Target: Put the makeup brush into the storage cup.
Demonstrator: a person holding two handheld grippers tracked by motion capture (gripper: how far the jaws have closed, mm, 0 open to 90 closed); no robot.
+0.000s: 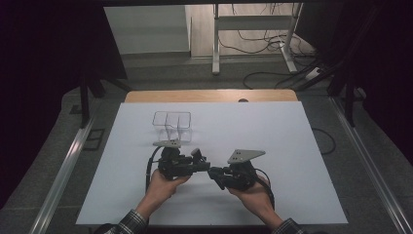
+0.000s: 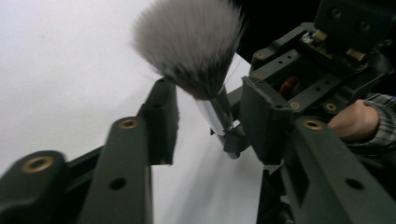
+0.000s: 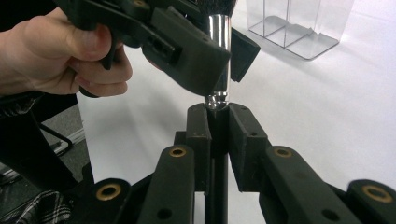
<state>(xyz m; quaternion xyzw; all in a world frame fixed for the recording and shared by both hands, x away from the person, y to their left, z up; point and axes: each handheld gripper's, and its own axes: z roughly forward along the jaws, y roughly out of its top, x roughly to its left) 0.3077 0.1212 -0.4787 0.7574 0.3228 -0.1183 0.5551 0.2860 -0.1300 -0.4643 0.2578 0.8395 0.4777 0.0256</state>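
Right gripper view: right gripper (image 3: 217, 126) clamped on brush (image 3: 219, 56) handle; left gripper (image 2: 208, 119) jaws apart around ferrule. Early release risks dropping it.

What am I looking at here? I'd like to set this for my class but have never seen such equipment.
A person sits at a white table with a hand-held two-jaw gripper in each hand. One picture looks down from above; the other two come from cameras riding on each gripper. The right gripper is shut on the dark handle of a makeup brush, just below its silver collar. The left gripper has its jaws on either side of that collar, not clearly pressing it. A clear plastic organizer with compartments stands on the table behind the hands.
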